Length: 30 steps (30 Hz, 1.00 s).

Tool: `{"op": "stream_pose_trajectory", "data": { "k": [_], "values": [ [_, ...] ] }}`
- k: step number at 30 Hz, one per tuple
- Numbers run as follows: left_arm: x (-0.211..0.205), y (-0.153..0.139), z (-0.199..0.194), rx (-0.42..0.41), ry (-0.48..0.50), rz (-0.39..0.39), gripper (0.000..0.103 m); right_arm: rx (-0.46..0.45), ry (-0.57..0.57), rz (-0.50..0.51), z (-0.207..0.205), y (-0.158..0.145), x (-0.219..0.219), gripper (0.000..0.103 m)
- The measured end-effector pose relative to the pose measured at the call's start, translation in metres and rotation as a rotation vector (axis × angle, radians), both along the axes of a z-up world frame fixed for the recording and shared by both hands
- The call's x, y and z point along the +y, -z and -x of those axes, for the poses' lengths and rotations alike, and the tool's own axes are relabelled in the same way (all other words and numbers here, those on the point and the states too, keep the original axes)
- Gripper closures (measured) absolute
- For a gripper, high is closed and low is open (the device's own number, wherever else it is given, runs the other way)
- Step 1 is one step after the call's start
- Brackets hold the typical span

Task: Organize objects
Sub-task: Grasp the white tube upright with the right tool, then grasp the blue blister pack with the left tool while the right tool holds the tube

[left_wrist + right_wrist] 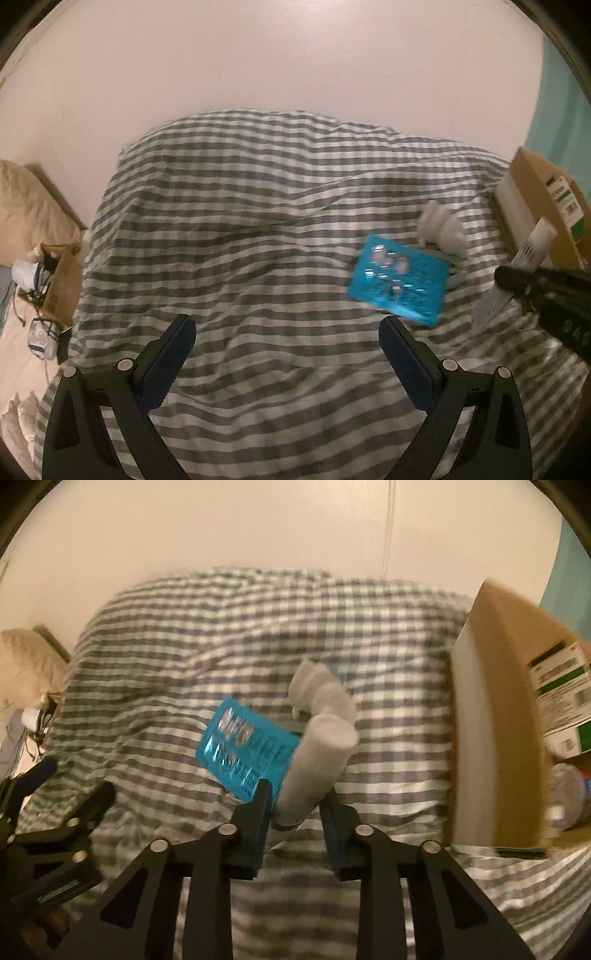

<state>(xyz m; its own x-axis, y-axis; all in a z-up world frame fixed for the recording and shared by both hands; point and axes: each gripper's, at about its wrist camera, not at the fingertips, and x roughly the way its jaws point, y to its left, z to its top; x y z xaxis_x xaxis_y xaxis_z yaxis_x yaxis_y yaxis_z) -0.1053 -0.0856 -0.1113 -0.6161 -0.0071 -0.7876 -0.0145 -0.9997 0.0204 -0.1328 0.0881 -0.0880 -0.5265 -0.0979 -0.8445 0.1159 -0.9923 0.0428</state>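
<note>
Overhead, rumpled checked duvet (258, 229); seemingly plain wall (295, 55)

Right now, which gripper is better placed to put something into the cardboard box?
Right. The right gripper already grips the white tube beside the cardboard box; the left gripper is open, farther away.

Home bedroom: bed (240, 229) with gingham duvet, pillow (26, 199) by plain wall, cardboard box (509, 686) on it.

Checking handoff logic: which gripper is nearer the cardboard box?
Right. The right gripper, shut on a white tube, sits just beside the cardboard box; the left gripper hangs open farther away over the striped duvet.
</note>
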Motion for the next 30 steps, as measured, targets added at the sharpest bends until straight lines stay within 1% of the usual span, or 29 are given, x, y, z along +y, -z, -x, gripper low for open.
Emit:
{"op": "stream_pose_trajectory", "data": {
  "k": [2,5,7,8,10,12,14,16,19,22,24,26,28,30],
  "values": [
    [0.01,-0.001,0.0,0.002,0.021,-0.015,0.001,0.035,-0.005,-0.02,-0.003,-0.014,0.005,0.083],
    [0.024,-0.001,0.003,0.005,0.051,-0.01,0.001,0.069,-0.01,-0.038,-0.004,-0.03,0.009,0.083],
    [0.034,0.002,0.009,-0.008,0.056,0.007,0.001,0.081,-0.021,-0.051,-0.002,-0.035,0.011,0.083],
    [0.036,0.003,0.012,-0.013,0.057,0.002,0.001,0.084,-0.025,-0.056,0.0,-0.035,0.011,0.083],
    [0.042,0.006,0.017,-0.022,0.069,-0.016,0.001,0.093,-0.026,-0.067,0.004,-0.033,0.011,0.083],
    [0.054,0.012,0.024,-0.035,0.109,-0.034,0.001,0.097,-0.025,-0.069,0.008,-0.028,0.011,0.083],
    [0.065,0.021,0.032,-0.06,0.148,-0.034,0.001,0.091,-0.026,-0.057,0.014,-0.021,0.013,0.083],
    [0.077,0.036,0.043,-0.106,0.167,0.0,0.001,0.081,-0.029,-0.041,0.017,-0.015,0.015,0.083],
    [0.091,0.053,0.056,-0.141,0.2,0.012,0.001,0.068,-0.02,-0.005,0.02,-0.007,0.021,0.083],
    [0.107,0.064,0.064,-0.142,0.233,0.056,0.001,0.072,0.002,-0.001,0.023,-0.005,0.028,0.083],
    [0.114,0.068,0.07,-0.127,0.245,0.086,0.001,0.074,-0.004,0.012,0.023,-0.003,0.028,0.083],
    [0.114,0.071,0.075,-0.122,0.241,0.087,0.001,0.074,-0.007,0.001,0.023,-0.001,0.026,0.083],
    [0.114,0.071,0.077,-0.124,0.241,0.066,0.004,0.072,-0.012,-0.01,0.023,0.002,0.025,0.083],
    [0.113,0.07,0.075,-0.115,0.241,0.041,0.015,0.067,-0.016,-0.014,0.022,0.004,0.024,0.083]
  ]
}}
